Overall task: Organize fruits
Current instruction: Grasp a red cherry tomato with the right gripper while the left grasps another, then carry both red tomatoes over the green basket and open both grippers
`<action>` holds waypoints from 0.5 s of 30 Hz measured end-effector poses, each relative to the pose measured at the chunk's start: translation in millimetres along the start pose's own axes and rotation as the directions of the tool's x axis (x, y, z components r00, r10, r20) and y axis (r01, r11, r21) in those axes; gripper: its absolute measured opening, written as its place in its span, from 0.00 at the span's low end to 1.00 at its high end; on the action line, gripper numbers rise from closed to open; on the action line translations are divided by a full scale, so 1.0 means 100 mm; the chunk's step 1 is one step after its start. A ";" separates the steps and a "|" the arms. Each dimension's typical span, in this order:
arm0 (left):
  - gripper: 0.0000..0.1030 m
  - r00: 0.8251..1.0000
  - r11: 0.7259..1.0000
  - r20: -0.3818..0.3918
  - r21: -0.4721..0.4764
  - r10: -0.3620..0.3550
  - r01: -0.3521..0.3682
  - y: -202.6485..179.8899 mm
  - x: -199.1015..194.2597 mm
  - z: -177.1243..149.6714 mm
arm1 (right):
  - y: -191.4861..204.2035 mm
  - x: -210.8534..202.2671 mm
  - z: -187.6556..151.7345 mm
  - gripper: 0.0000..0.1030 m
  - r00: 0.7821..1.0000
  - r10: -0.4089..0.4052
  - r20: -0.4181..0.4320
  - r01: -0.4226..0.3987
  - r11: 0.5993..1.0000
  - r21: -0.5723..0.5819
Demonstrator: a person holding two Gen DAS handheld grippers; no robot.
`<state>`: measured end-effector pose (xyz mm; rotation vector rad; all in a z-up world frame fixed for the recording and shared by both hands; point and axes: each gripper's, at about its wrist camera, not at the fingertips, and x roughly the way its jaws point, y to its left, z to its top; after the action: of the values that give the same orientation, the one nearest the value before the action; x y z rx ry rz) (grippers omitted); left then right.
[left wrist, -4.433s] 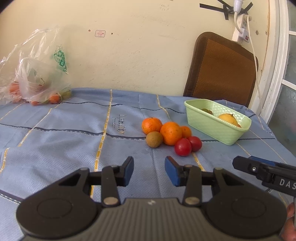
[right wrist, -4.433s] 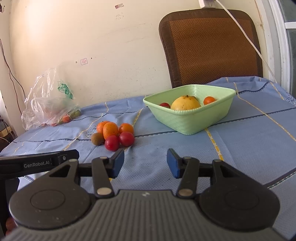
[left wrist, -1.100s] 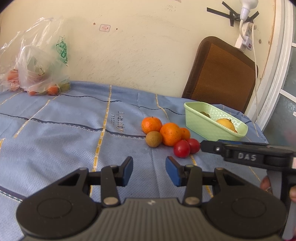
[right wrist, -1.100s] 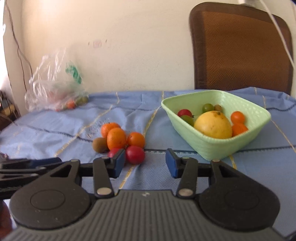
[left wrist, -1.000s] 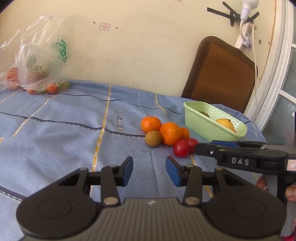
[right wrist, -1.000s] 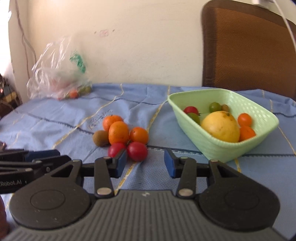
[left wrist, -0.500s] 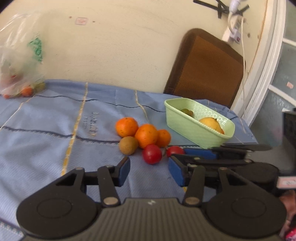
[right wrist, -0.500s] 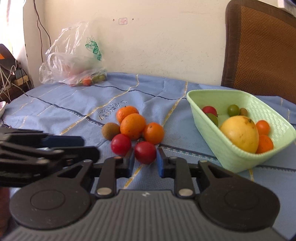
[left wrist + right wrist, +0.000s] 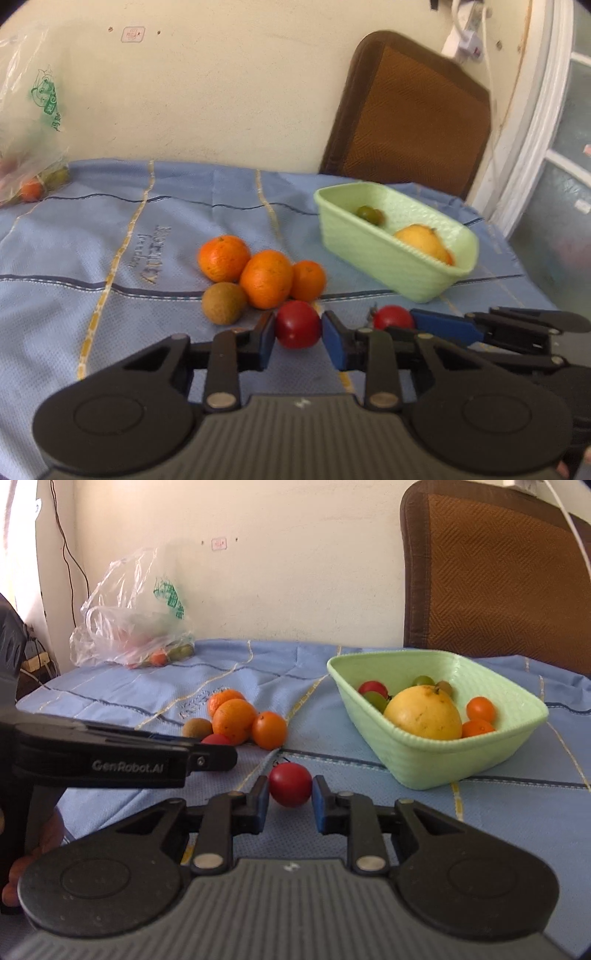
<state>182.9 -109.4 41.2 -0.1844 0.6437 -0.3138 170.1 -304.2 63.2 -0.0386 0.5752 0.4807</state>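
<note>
On the blue cloth lie three oranges, a brown kiwi and two red tomatoes. My left gripper has its blue pads touching both sides of one red tomato. My right gripper is shut on the other red tomato, which also shows in the left wrist view. The light green basket to the right holds a big yellow fruit, small oranges, a red tomato and green fruits.
A clear plastic bag with more fruit lies at the far left by the wall. A brown chair back stands behind the basket. The table edge and a window frame are on the right.
Both grippers moved forward to the fruit pile and narrowed their jaws. Each one now grips a red tomato; the right one's tomato has come away from the pile.
</note>
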 end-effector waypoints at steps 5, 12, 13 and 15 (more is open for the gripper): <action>0.28 0.992 0.995 0.085 0.055 -0.092 0.087 -0.28 -0.08 0.27 | -0.18 -0.26 0.12 0.27 0.973 -0.121 0.198 0.114 0.992 0.048; 0.28 0.991 0.988 0.074 0.116 -0.109 0.100 -0.59 0.45 0.67 | -0.57 -0.17 0.09 0.27 0.939 -0.282 0.198 0.250 0.953 0.172; 0.28 0.992 0.988 0.066 0.118 -0.106 0.097 -0.62 0.53 0.68 | -0.59 -0.14 0.10 0.27 0.937 -0.291 0.191 0.260 0.950 0.173; 0.28 0.994 0.989 0.046 0.115 -0.102 0.097 -0.64 0.68 0.70 | -0.64 -0.12 0.11 0.28 0.936 -0.297 0.189 0.264 0.947 0.181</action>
<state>262.2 -188.0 75.5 -0.1164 0.5646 -0.4391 196.0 -364.1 72.5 0.0761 0.3841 0.1567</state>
